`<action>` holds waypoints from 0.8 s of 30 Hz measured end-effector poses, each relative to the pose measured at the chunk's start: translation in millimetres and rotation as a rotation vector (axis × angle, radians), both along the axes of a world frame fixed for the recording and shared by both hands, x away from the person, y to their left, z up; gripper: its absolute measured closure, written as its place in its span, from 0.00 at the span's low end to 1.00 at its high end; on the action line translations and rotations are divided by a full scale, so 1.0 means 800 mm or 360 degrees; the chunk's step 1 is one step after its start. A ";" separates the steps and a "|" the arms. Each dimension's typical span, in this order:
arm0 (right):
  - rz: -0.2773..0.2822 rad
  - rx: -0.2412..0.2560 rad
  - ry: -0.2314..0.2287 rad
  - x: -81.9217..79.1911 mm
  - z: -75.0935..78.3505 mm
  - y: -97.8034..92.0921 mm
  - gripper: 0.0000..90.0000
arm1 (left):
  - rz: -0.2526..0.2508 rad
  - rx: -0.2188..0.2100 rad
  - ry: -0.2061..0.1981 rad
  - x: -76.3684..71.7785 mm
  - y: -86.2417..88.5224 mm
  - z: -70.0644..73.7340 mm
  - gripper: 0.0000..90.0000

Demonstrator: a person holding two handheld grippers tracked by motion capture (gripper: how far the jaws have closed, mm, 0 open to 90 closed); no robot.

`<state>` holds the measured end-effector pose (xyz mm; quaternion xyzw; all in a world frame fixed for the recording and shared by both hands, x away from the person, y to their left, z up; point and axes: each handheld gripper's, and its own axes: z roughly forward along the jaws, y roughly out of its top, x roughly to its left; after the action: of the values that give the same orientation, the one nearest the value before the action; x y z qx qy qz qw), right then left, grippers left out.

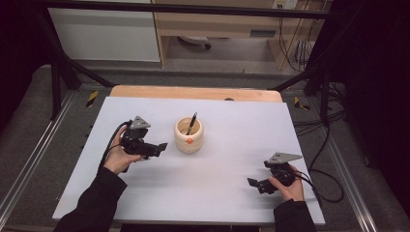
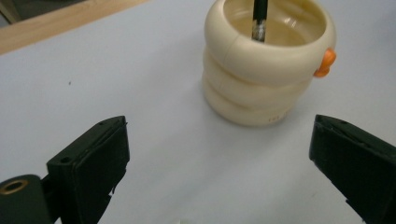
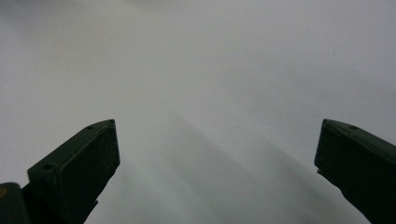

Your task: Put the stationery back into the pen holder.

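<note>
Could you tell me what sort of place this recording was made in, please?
Probably a lab recording station: a white table boxed in by a black frame, cables on the floor, and a lone cup as a prop.

The ribbed holder (image 1: 189, 136) is cream all over — glossy, unpatterned — with one small orange knob (image 2: 325, 62) on its side. The pen (image 1: 192, 123) standing in it is black, with a silvery band (image 2: 258, 31) where it enters the cup. The tabletop (image 1: 232, 159) is plain pale grey-white; a strip of light wood (image 1: 196, 92) edges its far side. Both grippers — left gripper (image 1: 157, 149) and right gripper (image 1: 256, 184) — are black with grey three-cornered plates on top. The person's sleeves (image 1: 94, 205) are black.
</note>
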<state>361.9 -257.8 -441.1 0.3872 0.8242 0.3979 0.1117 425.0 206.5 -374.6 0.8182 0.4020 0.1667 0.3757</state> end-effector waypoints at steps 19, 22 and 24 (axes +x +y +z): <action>0.0002 -0.0005 0.0006 0.000 -0.001 0.001 0.01 | -0.0019 -0.0001 0.0039 -0.037 0.060 -0.032 0.09; 0.0002 -0.0002 0.0014 0.000 -0.001 0.001 0.01 | -0.0053 0.0036 0.0056 -0.038 0.063 -0.036 0.11; 0.0001 0.0000 0.0011 0.000 -0.001 0.001 0.01 | -0.0062 0.0049 0.0059 -0.038 0.065 -0.038 0.12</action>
<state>361.6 -256.7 -442.1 0.3881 0.8248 0.3966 0.1089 394.5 258.4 -405.0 0.8345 0.3902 0.1505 0.3587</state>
